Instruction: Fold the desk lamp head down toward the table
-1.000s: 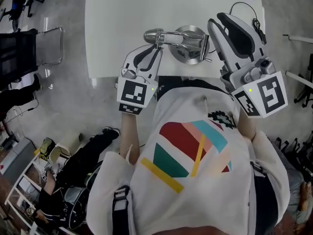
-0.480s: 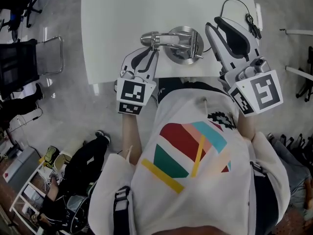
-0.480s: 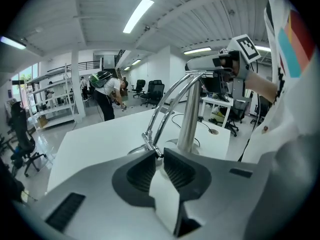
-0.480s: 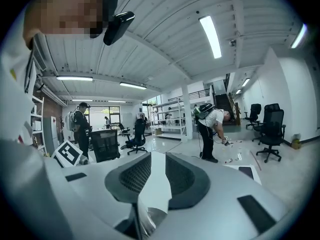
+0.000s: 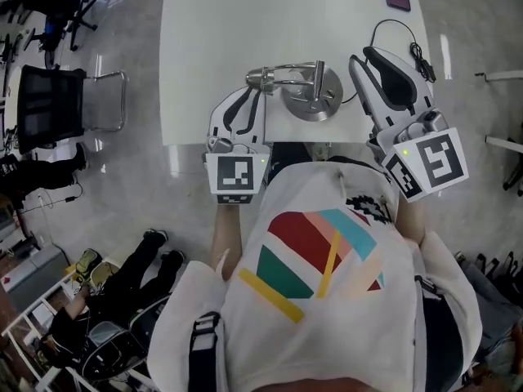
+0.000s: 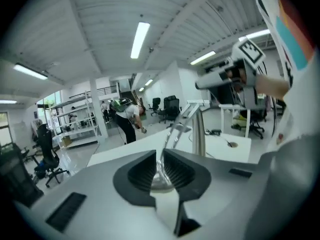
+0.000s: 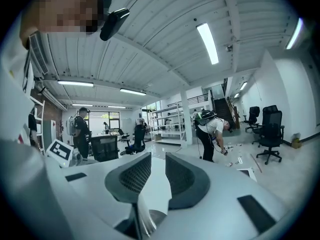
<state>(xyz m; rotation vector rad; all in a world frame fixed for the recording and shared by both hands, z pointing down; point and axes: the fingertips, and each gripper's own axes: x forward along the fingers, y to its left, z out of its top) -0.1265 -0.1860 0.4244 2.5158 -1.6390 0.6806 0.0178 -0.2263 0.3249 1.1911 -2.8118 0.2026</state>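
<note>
- Left hand-held gripper [image 5: 255,91]: clenched on chrome lamp head [image 5: 260,75], head pinched between pads.
- Lamp head: above near edge of desk [image 5: 212,31], left of lamp base [image 5: 317,100]; lamp arm [image 5: 290,70] joins head to post.
- Right hand-held gripper [image 5: 365,59]: released, empty, just right of base.
- Step, judged: head grasped, fold not finished.
- Next: press head down toward desk; right gripper may need to steady base against tipping.
</note>
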